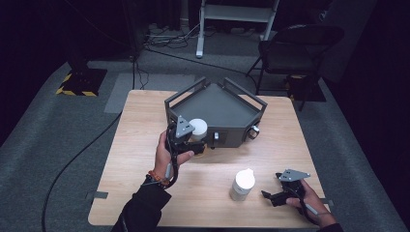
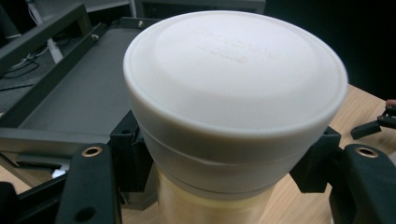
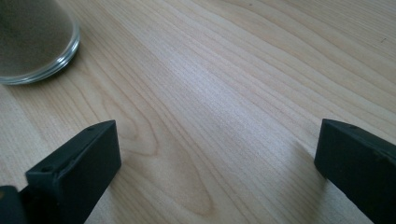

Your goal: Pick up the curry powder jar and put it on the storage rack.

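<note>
now the jar sits clamped in the left claw.

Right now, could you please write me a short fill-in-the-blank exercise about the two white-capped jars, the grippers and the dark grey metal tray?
1. The left gripper is shut on a white-capped jar just in front of the dark grey metal ____.
2. The second white-capped jar stands upright on the light wooden ____.
3. The jaws of the right gripper stand ____, with nothing between them.
4. The jar on the table is nearer the ____ gripper.

Missing words: tray; table; open; right
</note>
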`<state>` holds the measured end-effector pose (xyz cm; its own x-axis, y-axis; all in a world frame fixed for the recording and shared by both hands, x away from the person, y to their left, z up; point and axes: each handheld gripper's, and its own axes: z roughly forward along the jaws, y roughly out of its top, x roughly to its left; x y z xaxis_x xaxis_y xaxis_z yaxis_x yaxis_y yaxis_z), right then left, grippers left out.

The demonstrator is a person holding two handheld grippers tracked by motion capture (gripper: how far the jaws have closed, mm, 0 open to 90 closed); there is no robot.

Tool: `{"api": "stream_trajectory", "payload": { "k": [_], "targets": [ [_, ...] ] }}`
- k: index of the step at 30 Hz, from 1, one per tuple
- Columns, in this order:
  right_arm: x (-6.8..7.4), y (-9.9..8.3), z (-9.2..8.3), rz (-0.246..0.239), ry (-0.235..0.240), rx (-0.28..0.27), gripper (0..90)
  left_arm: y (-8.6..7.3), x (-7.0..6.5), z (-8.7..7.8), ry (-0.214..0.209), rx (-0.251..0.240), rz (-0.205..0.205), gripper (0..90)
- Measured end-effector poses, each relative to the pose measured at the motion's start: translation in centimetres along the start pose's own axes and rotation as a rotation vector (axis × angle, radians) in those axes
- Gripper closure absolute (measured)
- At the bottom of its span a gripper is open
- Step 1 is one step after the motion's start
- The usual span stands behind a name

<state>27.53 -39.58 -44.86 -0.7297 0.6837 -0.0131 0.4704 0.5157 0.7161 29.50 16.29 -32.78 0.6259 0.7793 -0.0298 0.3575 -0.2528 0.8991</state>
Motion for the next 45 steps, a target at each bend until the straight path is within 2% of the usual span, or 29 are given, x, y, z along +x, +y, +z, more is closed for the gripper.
{"api": "stream_trajectory", "payload": {
  "k": [8,10,25,35,45],
  "targets": [
    [0.0,0.0,0.0,0.0,0.0,0.0,0.0,1.4,0.7,-0.2,0.004,-0.016,-0.023,34.9],
    [0.0,0.0,0.0,0.0,0.0,0.0,0.0,2.3,0.7,-0.3,0.014,-0.013,-0.013,34.9],
    [0.0,0.0,0.0,0.0,0.0,0.0,0.0,5.4,1.4,-0.2,0.026,-0.038,-0.008,34.9],
    [0.0,0.0,0.0,0.001,0.0,0.0,0.0,6.3,2.2,1.6,0.046,-0.06,-0.02,34.9],
    [0.0,0.0,0.0,0.001,0.0,0.0,0.0,7.9,2.5,3.8,0.073,-0.034,-0.01,34.9]
  ]
}}
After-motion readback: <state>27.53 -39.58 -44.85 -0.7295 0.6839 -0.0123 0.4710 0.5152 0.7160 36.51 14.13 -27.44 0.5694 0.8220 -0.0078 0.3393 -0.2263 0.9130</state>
